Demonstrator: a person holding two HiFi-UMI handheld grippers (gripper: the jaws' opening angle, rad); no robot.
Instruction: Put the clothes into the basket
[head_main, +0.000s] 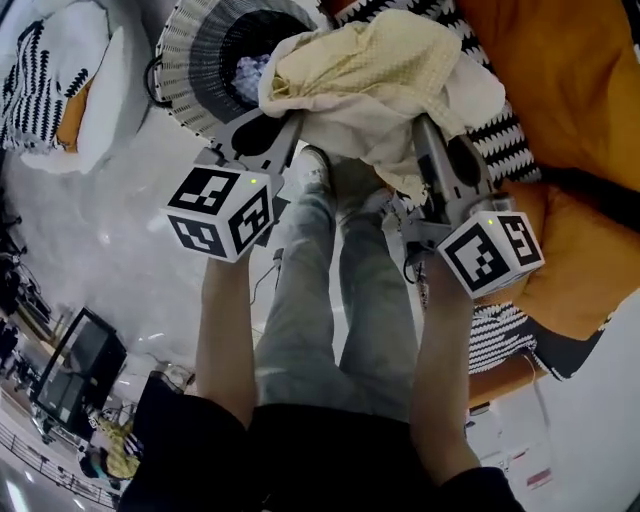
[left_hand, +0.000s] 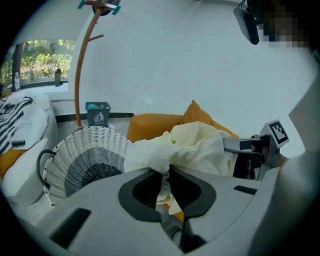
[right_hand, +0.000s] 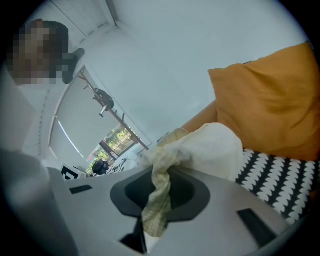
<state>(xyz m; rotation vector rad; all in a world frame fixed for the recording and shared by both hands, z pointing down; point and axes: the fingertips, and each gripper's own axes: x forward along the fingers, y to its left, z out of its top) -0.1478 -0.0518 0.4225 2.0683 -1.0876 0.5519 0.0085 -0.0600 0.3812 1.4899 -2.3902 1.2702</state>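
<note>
The left gripper (left_hand: 166, 176) is pinching a fold of the pale yellow cloth (head_main: 365, 65), its jaws nearly together. The right gripper (right_hand: 159, 186) is pinching another fold the same way. The cloth is hanging between them, just beside the woven basket's (head_main: 185, 60) edge.

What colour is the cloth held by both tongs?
The cloth is pale yellow, finely checked; clearest in the head view.
</note>
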